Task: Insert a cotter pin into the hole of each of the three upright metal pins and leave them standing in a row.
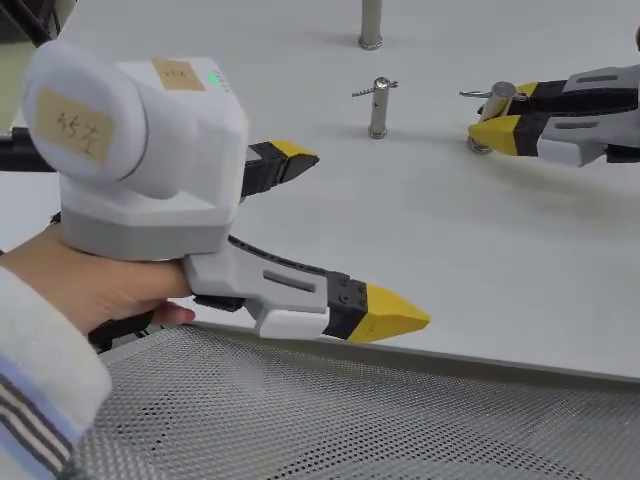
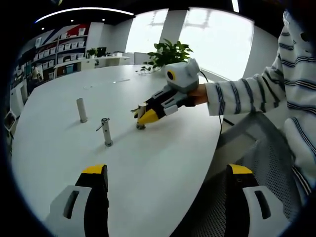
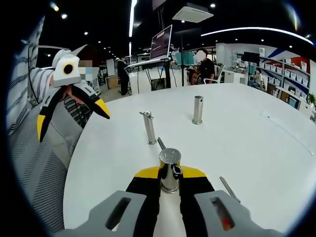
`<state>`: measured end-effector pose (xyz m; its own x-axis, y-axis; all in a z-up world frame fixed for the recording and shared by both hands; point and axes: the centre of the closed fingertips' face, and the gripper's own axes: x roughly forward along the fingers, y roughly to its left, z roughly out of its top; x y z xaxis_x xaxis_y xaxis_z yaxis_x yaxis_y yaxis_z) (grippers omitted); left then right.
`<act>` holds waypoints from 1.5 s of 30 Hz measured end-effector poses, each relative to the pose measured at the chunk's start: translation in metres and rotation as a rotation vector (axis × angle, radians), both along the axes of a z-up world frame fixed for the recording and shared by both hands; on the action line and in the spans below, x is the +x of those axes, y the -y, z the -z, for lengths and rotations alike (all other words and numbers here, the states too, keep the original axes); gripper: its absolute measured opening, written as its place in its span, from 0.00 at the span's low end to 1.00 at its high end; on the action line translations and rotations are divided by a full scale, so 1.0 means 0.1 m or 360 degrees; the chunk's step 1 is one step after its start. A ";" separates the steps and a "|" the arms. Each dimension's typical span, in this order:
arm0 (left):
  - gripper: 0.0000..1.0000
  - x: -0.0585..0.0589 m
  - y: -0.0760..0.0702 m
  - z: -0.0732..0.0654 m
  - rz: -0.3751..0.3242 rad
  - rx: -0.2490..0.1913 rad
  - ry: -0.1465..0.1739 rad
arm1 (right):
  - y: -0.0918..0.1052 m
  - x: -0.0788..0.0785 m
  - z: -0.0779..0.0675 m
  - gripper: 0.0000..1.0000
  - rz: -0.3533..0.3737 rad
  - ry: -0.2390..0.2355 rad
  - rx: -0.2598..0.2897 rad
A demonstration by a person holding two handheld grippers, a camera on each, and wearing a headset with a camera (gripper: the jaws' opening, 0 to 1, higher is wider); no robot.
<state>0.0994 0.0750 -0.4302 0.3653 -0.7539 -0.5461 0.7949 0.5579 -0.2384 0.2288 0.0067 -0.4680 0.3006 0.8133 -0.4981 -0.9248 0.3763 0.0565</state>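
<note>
Three upright metal pins stand in a row on the white table. The far pin looks bare. A cotter pin crosses the top of the middle pin. My right gripper is shut on the near pin, and a cotter pin ring shows at its side. My left gripper is held open over the table's near edge, apart from the pins, with nothing between its jaws.
A grey mesh chair back lies below the table edge. A thin metal piece lies on the table right of my right gripper's jaws. A potted plant stands at the table's far end. People sit at desks beyond.
</note>
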 end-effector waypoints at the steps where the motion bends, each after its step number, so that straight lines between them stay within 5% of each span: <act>1: 0.99 0.00 0.00 0.00 -0.0002 -0.0007 -0.0002 | 0.00 0.00 0.00 0.09 -0.0002 0.0007 -0.0004; 4: 0.99 0.00 0.00 -0.01 -0.0002 -0.0012 -0.0005 | -0.01 0.00 0.01 0.09 -0.0017 0.0067 -0.0044; 15: 0.99 0.03 -0.10 -0.03 -0.0027 0.0002 -0.0003 | 0.03 0.06 0.01 0.20 0.0060 0.0065 -0.0055; 21: 0.99 0.14 -0.17 -0.20 -0.0076 -0.0053 0.0107 | 0.11 0.07 -0.23 0.44 0.0175 0.0044 0.0054; 26: 0.99 0.20 -0.22 -0.29 -0.0090 -0.0073 0.0157 | 0.23 0.00 -0.43 0.50 0.0246 0.0039 0.0084; 29: 0.99 0.23 -0.22 -0.33 -0.0113 -0.0107 0.0171 | 0.30 -0.10 -0.52 0.51 0.0303 0.0036 0.0100; 33: 0.99 0.27 -0.21 -0.37 -0.0134 -0.0140 0.0185 | 0.36 -0.22 -0.72 0.65 0.0416 -0.0001 0.0267; 45: 0.99 0.34 -0.28 -0.45 -0.0230 -0.0198 0.0176 | 0.58 -0.48 -0.92 0.85 0.0617 -0.0071 0.0314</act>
<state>0.1330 0.1027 -0.3851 0.5271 -0.7483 -0.4028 0.7340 0.6397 -0.2280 0.1804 -0.0511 -0.3758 0.5841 0.7255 -0.3641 -0.7122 0.6732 0.1988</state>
